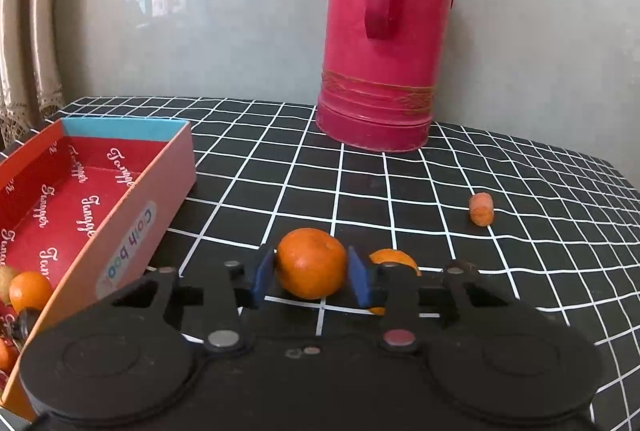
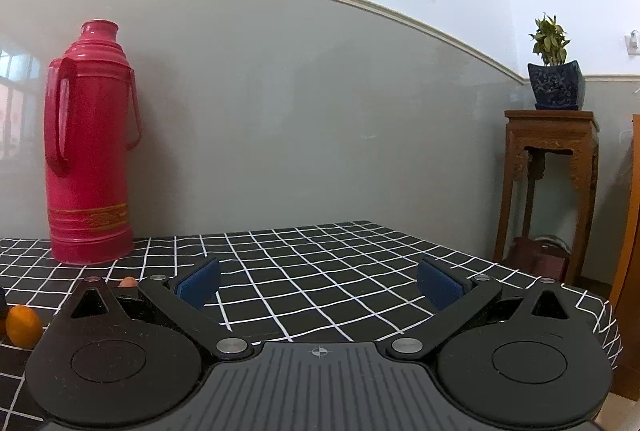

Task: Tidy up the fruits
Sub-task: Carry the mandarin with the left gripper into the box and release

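Left gripper (image 1: 311,275) fingers (image 1: 262,277) tight against a tangerine (image 1: 311,263); right gripper (image 2: 319,283) fingers wide, nothing between.

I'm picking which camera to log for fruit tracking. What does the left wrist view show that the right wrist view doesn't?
Only the left wrist view shows the left claw shut on a tangerine, the open red box with fruit inside, and a second tangerine behind the right finger.

Only the right wrist view shows the right claw, open over bare cloth, plus a potted plant on a wooden stand.

Both show the red thermos, the checked tablecloth and the small orange piece.
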`<state>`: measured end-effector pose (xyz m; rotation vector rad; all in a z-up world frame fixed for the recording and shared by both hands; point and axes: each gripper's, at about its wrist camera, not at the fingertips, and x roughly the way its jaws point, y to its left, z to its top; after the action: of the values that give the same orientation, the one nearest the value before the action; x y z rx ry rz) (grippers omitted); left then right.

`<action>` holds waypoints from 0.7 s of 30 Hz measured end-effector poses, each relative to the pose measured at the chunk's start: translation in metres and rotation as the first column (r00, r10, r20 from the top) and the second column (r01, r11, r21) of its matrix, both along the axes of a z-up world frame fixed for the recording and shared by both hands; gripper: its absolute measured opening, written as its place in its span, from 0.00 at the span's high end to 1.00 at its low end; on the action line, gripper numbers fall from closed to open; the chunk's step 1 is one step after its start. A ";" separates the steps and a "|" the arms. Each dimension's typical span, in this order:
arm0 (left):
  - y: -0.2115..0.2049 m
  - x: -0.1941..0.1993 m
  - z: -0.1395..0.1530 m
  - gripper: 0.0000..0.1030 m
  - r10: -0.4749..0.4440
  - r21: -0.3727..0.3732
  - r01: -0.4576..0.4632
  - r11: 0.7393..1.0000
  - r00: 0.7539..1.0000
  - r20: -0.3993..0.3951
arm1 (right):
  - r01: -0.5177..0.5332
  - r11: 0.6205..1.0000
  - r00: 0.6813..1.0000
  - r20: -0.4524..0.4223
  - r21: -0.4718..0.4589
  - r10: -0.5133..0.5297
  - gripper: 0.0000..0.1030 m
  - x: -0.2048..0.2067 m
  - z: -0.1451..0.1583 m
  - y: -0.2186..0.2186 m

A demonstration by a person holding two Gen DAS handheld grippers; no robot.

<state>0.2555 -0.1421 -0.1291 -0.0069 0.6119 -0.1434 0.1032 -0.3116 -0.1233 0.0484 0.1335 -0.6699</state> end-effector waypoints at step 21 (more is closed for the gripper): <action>0.004 -0.043 0.024 0.72 0.111 0.210 -0.176 0.962 0.951 0.289 | -0.082 0.996 0.996 0.029 0.025 0.082 0.00 0.001 0.005 0.012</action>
<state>0.2128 -0.1382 -0.1046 0.1936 0.3447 0.0713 0.1042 -0.2992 -0.1180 0.0770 0.1168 -0.5853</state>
